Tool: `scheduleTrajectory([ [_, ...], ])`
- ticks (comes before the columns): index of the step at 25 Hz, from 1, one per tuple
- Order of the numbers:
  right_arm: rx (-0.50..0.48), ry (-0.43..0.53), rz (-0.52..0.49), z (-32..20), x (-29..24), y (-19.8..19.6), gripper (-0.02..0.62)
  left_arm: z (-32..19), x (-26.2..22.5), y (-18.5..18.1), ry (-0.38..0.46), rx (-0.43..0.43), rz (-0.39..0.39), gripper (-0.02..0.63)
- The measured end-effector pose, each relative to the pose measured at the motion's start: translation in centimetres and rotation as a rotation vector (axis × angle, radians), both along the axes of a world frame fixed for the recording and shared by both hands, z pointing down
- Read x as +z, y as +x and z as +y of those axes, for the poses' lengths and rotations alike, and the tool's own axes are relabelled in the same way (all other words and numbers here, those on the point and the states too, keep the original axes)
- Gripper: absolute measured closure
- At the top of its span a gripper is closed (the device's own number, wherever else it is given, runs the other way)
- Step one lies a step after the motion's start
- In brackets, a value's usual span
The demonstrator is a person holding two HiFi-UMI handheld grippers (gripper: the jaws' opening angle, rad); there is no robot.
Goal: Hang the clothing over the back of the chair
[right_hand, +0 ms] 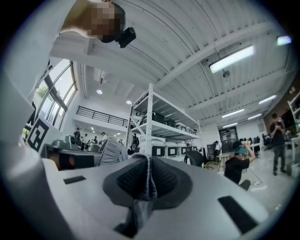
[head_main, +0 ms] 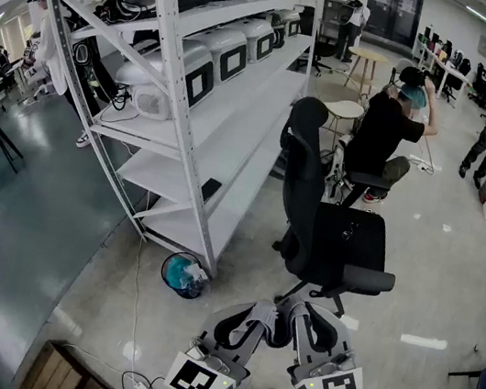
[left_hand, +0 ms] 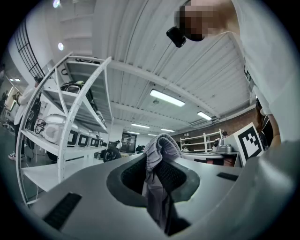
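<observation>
Currently the left tool (head_main: 260,320) is clenching a bunched fold of grey clothing (left_hand: 157,157); the right tool (head_main: 307,319) is pinching another edge. Ahead, a black chair (head_main: 312,201) is standing.

right claw (right_hand: 148,164) pinching grey clothing (right_hand: 139,212), shelving (right_hand: 150,123) behind

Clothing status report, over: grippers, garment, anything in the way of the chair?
Both shut on the clothing: left gripper, right gripper. Not yet on the chair; its back is bare. Nothing seen blocking the way.
</observation>
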State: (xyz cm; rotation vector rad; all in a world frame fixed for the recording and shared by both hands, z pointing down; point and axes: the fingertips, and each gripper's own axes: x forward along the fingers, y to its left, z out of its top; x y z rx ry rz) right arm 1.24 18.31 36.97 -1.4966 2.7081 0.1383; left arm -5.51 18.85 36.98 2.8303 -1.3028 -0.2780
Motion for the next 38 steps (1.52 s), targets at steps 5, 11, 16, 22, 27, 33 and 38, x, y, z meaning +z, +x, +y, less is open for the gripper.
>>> scheduleTrajectory([
  [5,0.010,0.022,0.025,0.4,-0.1,-0.4,0.558,0.0,0.1,0.1,-0.006,0.009,0.003,0.549],
  [11,0.016,0.025,0.021,1.4,-0.3,0.5,0.558,1.1,0.1,1.2,-0.001,0.027,0.000,0.549],
  [16,0.013,0.017,0.014,1.8,-0.1,1.7,0.558,1.4,0.2,2.3,-0.014,0.031,0.001,0.550],
  [22,0.000,0.037,0.017,1.1,-0.6,3.9,0.558,0.6,-0.2,4.1,-0.014,0.002,0.008,0.550],
  [27,-0.023,0.042,0.000,2.0,-0.6,5.8,0.558,1.6,-0.5,6.0,-0.001,-0.029,0.001,0.549],
  [33,-0.053,0.016,-0.029,2.4,0.7,7.0,0.558,1.9,0.4,7.3,-0.017,-0.045,-0.008,0.550],
  [38,-0.052,-0.001,-0.029,1.5,1.3,7.1,0.558,0.1,1.0,7.2,-0.030,-0.045,0.004,0.551],
])
